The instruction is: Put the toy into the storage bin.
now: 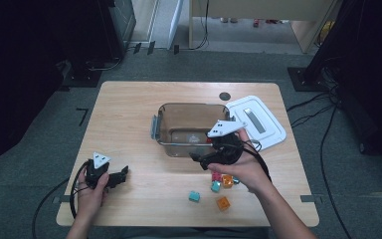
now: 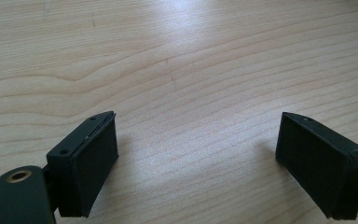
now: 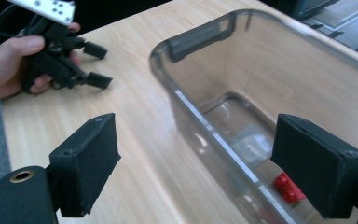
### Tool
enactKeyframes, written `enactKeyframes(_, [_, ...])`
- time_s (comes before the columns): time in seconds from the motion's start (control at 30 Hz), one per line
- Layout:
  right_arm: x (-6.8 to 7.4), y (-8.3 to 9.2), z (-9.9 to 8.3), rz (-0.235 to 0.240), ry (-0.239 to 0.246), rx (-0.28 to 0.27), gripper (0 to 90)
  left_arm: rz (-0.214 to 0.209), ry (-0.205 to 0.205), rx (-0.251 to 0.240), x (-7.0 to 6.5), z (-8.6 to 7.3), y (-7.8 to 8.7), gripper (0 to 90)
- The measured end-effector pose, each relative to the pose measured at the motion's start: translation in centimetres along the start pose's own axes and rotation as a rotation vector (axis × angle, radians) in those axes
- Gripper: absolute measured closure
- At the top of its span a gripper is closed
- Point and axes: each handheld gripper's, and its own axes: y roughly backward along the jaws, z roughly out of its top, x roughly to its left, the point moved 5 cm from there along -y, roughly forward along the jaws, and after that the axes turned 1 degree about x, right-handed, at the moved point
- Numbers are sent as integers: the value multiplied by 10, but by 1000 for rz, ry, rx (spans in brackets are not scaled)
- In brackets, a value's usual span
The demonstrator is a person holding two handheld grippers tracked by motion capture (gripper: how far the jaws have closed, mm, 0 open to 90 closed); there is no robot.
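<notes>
Blocks are going into the clear container (image 1: 179, 130) one at a time, and you look early in the job. One red block (image 3: 288, 187) lies on the container's floor, near the wall closest to you, seen through the plastic in the right gripper view. Your right hand-held gripper (image 3: 193, 161) sits at the container's near right corner with its jaws spread wide and nothing between them, so I judge that block as just delivered.

Left to move, on the tabletop (image 1: 129, 104) under and beside your right hand (image 1: 243, 167): I count five loose blocks, though the hand hides part of the cluster and there may be more. They are a teal block (image 1: 194, 196) standing a little apart, an orange block (image 1: 223, 203) nearest the front edge, and a tight group of a pink block (image 1: 216, 177), a second teal one (image 1: 215, 186) and a second orange one (image 1: 227, 180).

Your left hand-held gripper (image 2: 193, 158) rests low on the tabletop well to the left, jaws wide apart, holding nothing.

One white lid (image 1: 258, 122) lies to the right of the container, touching or just beside it, so closing up is also still to do.
</notes>
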Motion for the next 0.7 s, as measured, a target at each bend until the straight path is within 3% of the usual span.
enactKeyframes(0.17, [13, -3, -11, 15, 38, 16, 144, 0, -1, 1, 0, 0, 0, 128])
enactKeyframes(0.5, [32, -14, -33, 55, 60, 26, 148, 0, -1, 0, 0, 0, 0, 127])
enactKeyframes(0.7, [43, -23, -52, 94, 99, 5, 249, 0, -1, 0, 0, 0, 0, 127])
